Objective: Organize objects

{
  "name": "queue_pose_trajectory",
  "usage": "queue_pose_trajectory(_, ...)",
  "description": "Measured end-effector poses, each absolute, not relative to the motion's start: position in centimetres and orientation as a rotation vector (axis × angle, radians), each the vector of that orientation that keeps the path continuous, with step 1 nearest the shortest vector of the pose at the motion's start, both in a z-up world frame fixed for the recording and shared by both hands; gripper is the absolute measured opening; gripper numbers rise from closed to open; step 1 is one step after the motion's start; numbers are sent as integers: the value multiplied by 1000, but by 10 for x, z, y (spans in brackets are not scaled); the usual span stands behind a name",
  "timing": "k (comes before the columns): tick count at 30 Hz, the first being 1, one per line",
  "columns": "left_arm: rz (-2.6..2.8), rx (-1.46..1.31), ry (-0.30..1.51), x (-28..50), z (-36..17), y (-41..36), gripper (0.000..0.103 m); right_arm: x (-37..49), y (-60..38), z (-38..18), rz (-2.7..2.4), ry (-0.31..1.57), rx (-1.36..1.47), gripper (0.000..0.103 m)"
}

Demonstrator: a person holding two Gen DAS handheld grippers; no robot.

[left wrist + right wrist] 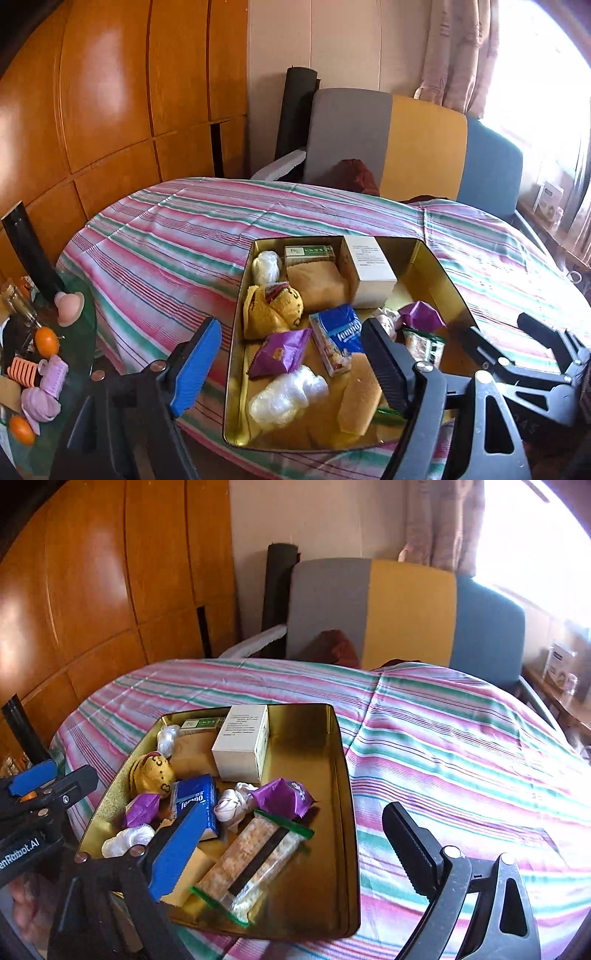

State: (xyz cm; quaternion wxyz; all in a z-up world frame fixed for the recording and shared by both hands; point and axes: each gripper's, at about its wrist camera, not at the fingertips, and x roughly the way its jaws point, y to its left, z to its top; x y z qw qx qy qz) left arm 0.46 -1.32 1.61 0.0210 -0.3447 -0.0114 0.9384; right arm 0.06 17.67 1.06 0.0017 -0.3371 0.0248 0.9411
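Observation:
A gold tin [237, 369] [314, 757] stands open on the striped tablecloth [166, 240]. It holds a white box [369, 273] [240, 746], a yellow plush [269, 306], a blue tissue pack [340, 339] [195, 797], purple packets [280, 350] [284, 794], clear plastic wads and a green-ended snack bar [251, 864]. My left gripper [291, 365] hangs open over the tin's near left part, nothing between its fingers. My right gripper [295, 853] is open and empty above the tin's near right corner. Each gripper also shows in the other's view: right gripper [513, 339], left gripper [55, 779].
A glass side table [85, 332] at the left carries oranges [46, 339], hair rollers and a bottle. Behind the table stands a chair [406, 147] with a grey, yellow and blue back. A wooden wardrobe [110, 92] fills the left, a bright window the right.

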Motion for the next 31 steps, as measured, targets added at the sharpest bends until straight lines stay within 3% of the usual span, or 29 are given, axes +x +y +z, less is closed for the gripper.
queue_pose_trajectory(5, 2959, -1052, -4, 14, 16, -11, 79, 9, 178, 6, 2942, 127, -1058, 97)
queue_pose_trajectory(10, 2974, -1060, 10, 15, 13, -14, 71, 12, 173, 5, 2942, 116, -1048, 97)
queue_pose_trajectory(31, 2955, -1047, 27, 18, 7, -13, 69, 13, 158, 7, 2970, 42, -1048, 98)
